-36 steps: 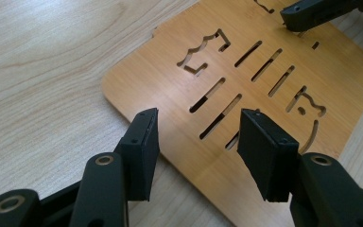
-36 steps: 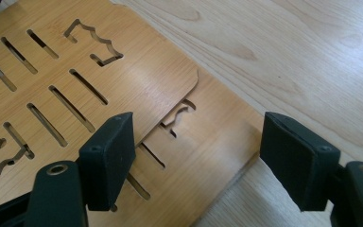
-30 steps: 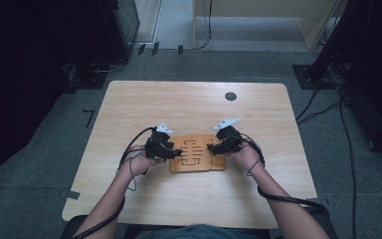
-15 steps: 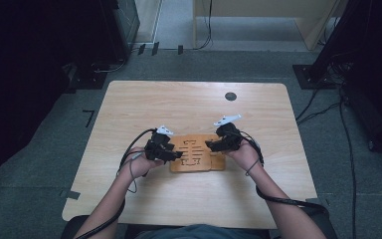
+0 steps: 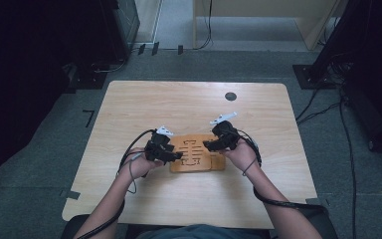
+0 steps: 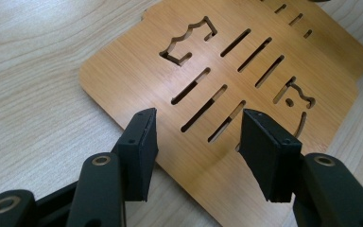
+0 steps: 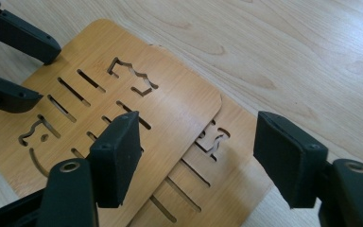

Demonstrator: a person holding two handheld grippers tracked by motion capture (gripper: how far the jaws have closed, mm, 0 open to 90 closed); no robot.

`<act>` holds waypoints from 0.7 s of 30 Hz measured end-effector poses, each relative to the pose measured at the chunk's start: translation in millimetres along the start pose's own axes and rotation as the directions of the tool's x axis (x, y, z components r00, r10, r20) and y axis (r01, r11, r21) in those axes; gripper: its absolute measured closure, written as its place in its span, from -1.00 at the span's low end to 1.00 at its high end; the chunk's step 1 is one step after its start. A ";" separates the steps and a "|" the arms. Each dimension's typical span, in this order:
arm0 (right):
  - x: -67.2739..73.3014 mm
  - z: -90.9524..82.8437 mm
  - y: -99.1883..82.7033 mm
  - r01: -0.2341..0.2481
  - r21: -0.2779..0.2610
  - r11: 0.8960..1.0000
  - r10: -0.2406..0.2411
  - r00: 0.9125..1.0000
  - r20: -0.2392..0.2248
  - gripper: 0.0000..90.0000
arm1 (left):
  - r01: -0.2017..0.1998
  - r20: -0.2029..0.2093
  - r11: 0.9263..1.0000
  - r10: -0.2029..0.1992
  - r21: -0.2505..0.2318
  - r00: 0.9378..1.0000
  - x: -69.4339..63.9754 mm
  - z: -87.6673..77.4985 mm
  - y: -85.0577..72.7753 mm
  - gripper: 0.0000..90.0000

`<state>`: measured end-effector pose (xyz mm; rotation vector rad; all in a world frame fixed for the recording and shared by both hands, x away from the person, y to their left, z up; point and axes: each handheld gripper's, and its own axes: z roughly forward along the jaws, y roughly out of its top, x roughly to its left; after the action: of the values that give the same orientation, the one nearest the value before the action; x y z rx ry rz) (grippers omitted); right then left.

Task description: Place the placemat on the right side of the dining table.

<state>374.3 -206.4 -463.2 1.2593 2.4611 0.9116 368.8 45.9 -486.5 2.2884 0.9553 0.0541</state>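
Left tongs (image 5: 178, 155), jaws apart and empty, at the left edge of two overlapping honey-coloured slotted bamboo boards (image 5: 197, 155) lying near the front of the pale wood-grain tabletop (image 5: 189, 107); no legible writing. Right tongs (image 5: 207, 145), jaws apart, empty, just closing. Grey carpet floor (image 5: 45, 149) surrounds.

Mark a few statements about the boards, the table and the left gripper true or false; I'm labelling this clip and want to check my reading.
1. Two wooden boards lie stacked, the upper board offset from the lower board. True.
2. Both boards are solid, without openings. False: both have slots and shaped cut-outs.
3. The left gripper clamps a board's edge. False: its jaws stand apart over the upper board, with nothing pinched.
4. A dark round spot sits near the far edge of the table. True.
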 end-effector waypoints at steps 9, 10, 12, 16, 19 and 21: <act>-0.4 -2.6 1.5 -0.023 0.058 0.998 0.025 0.999 -0.040 -0.11 | 0.010 0.028 1.000 -0.010 -0.006 1.000 6.8 5.5 1.3 0.02; -0.4 -2.9 1.8 -0.019 0.058 0.998 0.021 0.999 -0.038 -0.10 | 0.013 0.032 1.000 -0.013 -0.009 0.999 7.4 6.0 1.6 0.02; -0.6 -2.1 0.4 -0.040 0.064 0.997 0.043 0.998 -0.041 -0.08 | 0.022 0.038 1.000 -0.022 -0.014 0.999 8.2 6.8 2.7 0.02; 0.2 0.4 -3.4 -0.053 0.069 0.996 0.056 0.997 -0.047 -0.07 | 0.013 0.042 1.000 -0.013 -0.009 0.999 7.6 8.4 4.9 0.01; -0.7 3.2 -6.3 -0.076 0.079 0.994 0.080 0.995 -0.060 -0.01 | 0.012 0.041 1.000 -0.011 -0.007 0.999 6.1 9.4 6.1 0.01; -2.4 5.2 -7.6 -0.115 0.106 0.988 0.123 0.990 -0.072 0.05 | 0.005 0.043 1.000 -0.005 -0.007 0.999 5.5 10.1 6.9 0.01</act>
<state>373.2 -209.4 -472.2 1.4453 2.5449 0.8909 379.8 40.3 -491.5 2.2717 0.9379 0.0060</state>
